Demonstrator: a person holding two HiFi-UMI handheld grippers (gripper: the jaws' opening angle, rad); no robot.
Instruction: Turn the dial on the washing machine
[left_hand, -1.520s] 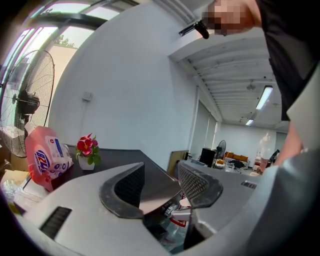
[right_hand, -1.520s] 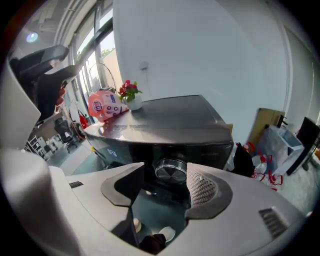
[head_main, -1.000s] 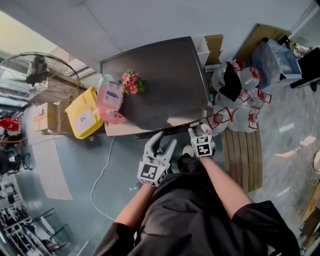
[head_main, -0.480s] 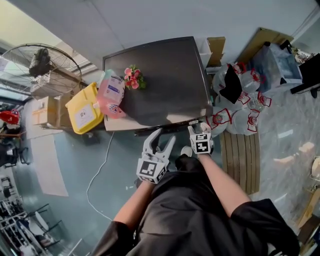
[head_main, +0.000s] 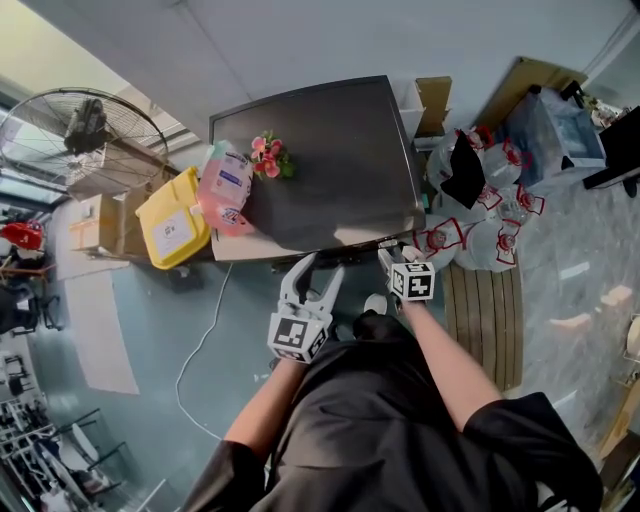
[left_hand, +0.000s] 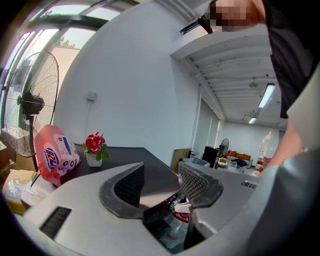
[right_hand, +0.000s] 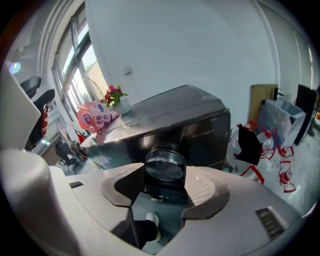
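Surface: dark washing machine (head_main: 330, 150) top, flowers (head_main: 265, 158) near its edge.
Room: bags (head_main: 500, 215) beside machine; bare floor (head_main: 140, 330) opposite.
Right gripper (right_hand: 165, 176): jaws spread around dial (right_hand: 164, 165).
Left gripper (left_hand: 161, 184): jaws spread, empty.

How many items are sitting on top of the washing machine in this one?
2. A pink detergent pouch lies at the left edge of the washing machine top, and a small potted flower stands just right of it. Nothing else shows there.
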